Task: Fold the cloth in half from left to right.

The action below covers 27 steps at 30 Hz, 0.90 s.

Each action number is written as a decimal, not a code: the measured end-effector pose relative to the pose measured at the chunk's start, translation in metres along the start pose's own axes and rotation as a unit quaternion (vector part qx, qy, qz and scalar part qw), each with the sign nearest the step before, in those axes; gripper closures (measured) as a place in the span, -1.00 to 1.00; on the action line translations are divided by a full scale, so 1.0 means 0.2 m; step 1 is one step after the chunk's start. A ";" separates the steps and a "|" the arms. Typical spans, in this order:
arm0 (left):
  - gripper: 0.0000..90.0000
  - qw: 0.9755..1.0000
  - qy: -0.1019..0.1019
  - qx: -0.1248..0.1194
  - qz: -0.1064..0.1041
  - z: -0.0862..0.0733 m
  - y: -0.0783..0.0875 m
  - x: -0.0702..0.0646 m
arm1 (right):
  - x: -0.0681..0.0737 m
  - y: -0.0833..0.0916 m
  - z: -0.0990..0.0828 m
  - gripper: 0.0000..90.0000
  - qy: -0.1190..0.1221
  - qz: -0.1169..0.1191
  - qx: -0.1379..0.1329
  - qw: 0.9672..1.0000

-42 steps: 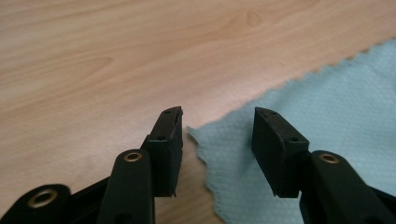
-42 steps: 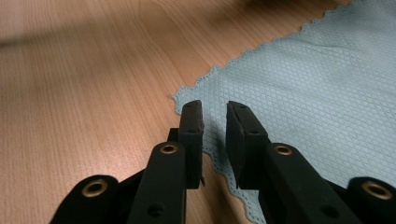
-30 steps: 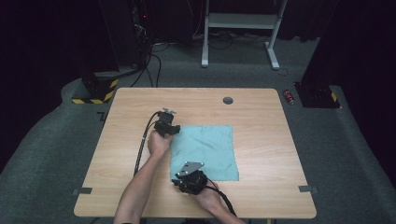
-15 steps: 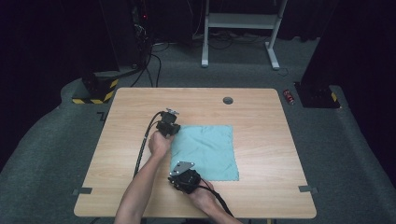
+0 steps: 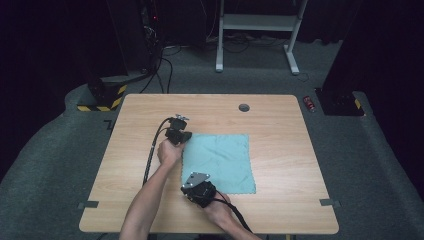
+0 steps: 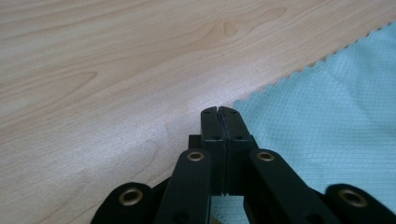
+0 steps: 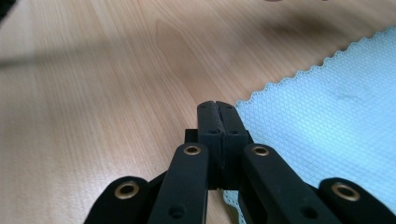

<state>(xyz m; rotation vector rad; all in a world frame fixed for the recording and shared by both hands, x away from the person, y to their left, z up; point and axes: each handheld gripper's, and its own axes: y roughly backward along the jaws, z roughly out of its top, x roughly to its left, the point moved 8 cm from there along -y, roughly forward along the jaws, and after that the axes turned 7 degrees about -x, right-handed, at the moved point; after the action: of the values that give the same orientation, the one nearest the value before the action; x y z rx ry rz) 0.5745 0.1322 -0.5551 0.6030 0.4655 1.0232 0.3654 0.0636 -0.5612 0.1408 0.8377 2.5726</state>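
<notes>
Left gripper [image 6: 218, 111]: its jaws have just been closing and are now meeting at the far-left corner of the cloth [image 5: 219, 161]; seen from the left gripper view, the scalloped edge is running in right at the tips, so the corner is probably being pinched, though the fabric between the pads is hidden.
Right gripper [image 7: 217, 105]: its jaws have just been closing too and are now standing together at the near-left corner; whether cloth is caught between them is just as hard to tell.
Cloth: a light blue square, lying flat and spread on the table [image 5: 280, 210], slightly toward the person's side of centre, its left edge running between the two grippers.
Hands: the left hand [image 5: 169, 151] is holding its gripper [image 5: 178, 134] at the far corner, the right hand [image 5: 218, 210] is holding its gripper [image 5: 199, 188] at the near one.
Step in hand: both left corners are being taken; this looks like the start of a fold.
Next move: lifting both corners together and level, carrying them over toward the right edge, and keeping the grip firm so that neither corner slips out.
Other things: a small dark round fitting [image 5: 244, 107] is sitting near the far edge, well apart from the cloth.
</notes>
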 end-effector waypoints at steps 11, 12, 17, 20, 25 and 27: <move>0.99 1.000 -0.009 -0.002 -0.012 0.06 0.06 0.00 | 0.03 0.00 0.06 1.00 -0.001 0.010 -0.009 1.000; 0.99 1.000 -0.007 -0.001 -0.012 0.06 0.06 0.01 | 0.03 0.00 0.07 1.00 0.000 0.011 -0.010 1.000; 0.99 1.000 -0.001 -0.005 -0.014 0.05 0.09 0.04 | 0.03 0.02 0.11 1.00 -0.008 0.023 -0.027 0.999; 0.99 1.000 0.003 -0.008 -0.016 0.05 0.12 0.06 | 0.05 0.03 0.14 1.00 -0.018 0.031 -0.035 0.999; 0.99 1.000 0.009 -0.015 -0.019 0.06 0.15 0.07 | 0.06 0.03 0.15 1.00 -0.020 0.035 -0.044 0.998; 0.99 1.000 0.006 -0.016 -0.019 0.06 0.15 0.06 | 0.06 0.04 0.15 1.00 -0.018 0.034 -0.045 0.998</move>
<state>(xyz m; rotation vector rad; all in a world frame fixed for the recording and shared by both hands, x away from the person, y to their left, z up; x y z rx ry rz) 0.5677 0.1517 -0.5264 0.5574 0.4692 0.9963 0.3584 0.0786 -0.5325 0.1917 0.7140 2.6573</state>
